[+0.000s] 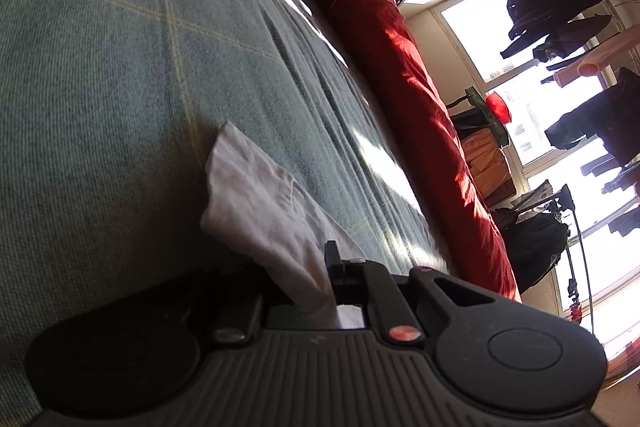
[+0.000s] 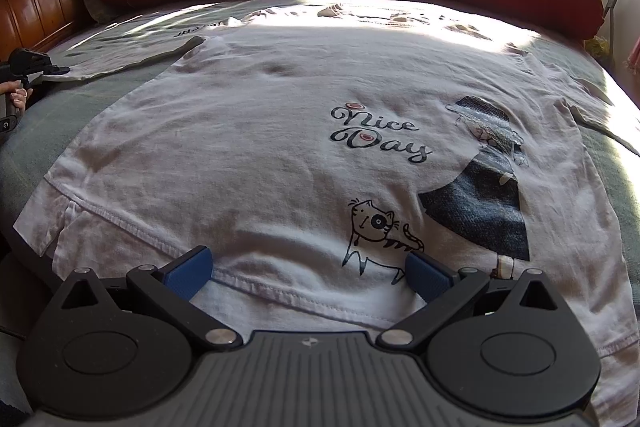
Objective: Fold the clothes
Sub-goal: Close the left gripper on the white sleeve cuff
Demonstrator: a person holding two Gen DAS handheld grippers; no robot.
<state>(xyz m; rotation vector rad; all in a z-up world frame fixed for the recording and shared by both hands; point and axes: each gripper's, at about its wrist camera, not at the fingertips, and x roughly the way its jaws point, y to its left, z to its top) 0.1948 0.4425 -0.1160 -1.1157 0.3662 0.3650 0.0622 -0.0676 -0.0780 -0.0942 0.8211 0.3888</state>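
The jaws of the left gripper (image 1: 340,279) are clenched on white cloth (image 1: 264,203); those of the right gripper (image 2: 308,267) are spread wide, released, at the lower centre over the white printed cotton T-shirt (image 2: 280,131).

Left gripper (image 1: 334,267), lower centre of the left wrist view: black plastic body with a ribbed grey centre panel, two round black discs at the sides, black link arms with silver pivot screws, one pivot glinting red.

Right gripper (image 2: 310,269), bottom of the right wrist view: same black body, ribbed panel, round discs, triangular cut-outs in the arms, silver screws, blue ribbed fingers (image 2: 188,271).

A hand (image 2: 18,99) shows at the left edge.
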